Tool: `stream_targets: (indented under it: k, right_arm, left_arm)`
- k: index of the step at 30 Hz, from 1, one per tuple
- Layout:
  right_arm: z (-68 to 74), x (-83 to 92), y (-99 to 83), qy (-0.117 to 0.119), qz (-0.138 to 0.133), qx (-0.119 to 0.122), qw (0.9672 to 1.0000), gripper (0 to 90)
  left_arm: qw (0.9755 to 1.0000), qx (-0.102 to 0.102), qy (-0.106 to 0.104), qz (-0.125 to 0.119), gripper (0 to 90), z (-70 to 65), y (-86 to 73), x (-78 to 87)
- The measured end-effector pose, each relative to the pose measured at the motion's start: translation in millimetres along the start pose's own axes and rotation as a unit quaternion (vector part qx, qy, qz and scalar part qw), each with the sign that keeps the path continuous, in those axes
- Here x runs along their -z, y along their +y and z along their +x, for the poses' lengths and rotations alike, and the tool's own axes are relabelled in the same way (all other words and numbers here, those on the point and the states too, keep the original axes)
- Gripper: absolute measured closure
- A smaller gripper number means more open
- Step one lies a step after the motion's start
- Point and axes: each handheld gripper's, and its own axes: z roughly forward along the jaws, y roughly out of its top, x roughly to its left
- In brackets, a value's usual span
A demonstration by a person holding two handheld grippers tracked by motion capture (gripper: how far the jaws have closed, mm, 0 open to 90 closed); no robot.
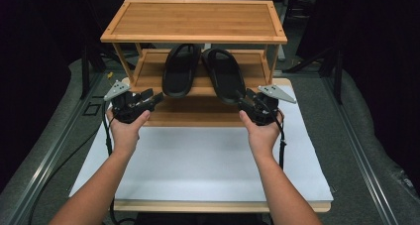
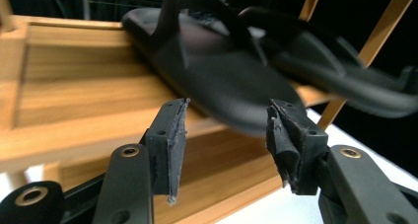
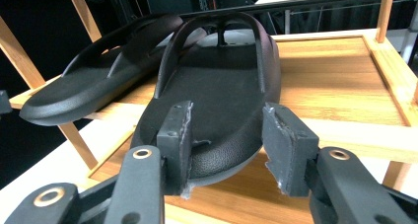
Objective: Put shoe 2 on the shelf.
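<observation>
Two black sandals sit side by side on the middle shelf (image 1: pixel 148 74) of a bamboo rack (image 1: pixel 194 21), heels sticking out over the front edge toward the person. The left sandal (image 1: pixel 181 69) lies pretty much straight, and the right sandal (image 1: pixel 225 74) angles outward, its heel hanging further past the shelf. The right gripper (image 1: pixel 246 100) is right at that heel: in the right gripper view its jaws stand apart on either side of the heel (image 3: pixel 222 150), one pad up against the sandal's edge, the other clear of it, so nothing is clamped. The left gripper (image 1: pixel 157 97) sits just off the left sandal's heel, jaws also apart, with nothing between them in the left gripper view, the sandal (image 2: pixel 222 81) a bit beyond the tips. The rack stands at the far end of a white mat (image 1: pixel 198 165) on the table (image 1: pixel 223 205).
</observation>
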Motion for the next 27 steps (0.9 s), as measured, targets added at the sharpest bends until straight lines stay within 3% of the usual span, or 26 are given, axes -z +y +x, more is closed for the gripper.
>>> stream_targets:
  k: [9, 15, 27]
  right_arm:
    - [11.6, -7.1, -2.6, -0.008, -0.008, 0.0, 0.9999, 54.1]
    - [20.6, -12.7, -5.9, -0.017, -0.02, 0.002, 0.9997, 54.1]
    - [33.0, -27.3, -10.8, -0.033, -0.04, 0.01, 0.9986, 54.1]
  left_arm:
    - [0.9999, -0.003, 0.005, 0.011, 48.0, -4.1, 11.7, -20.8]
    - [0.9996, 0.014, 0.014, 0.021, 46.4, -2.9, 12.3, -35.5]
    - [0.9994, 0.01, 0.011, 0.03, 49.6, -1.2, 13.6, -38.6]
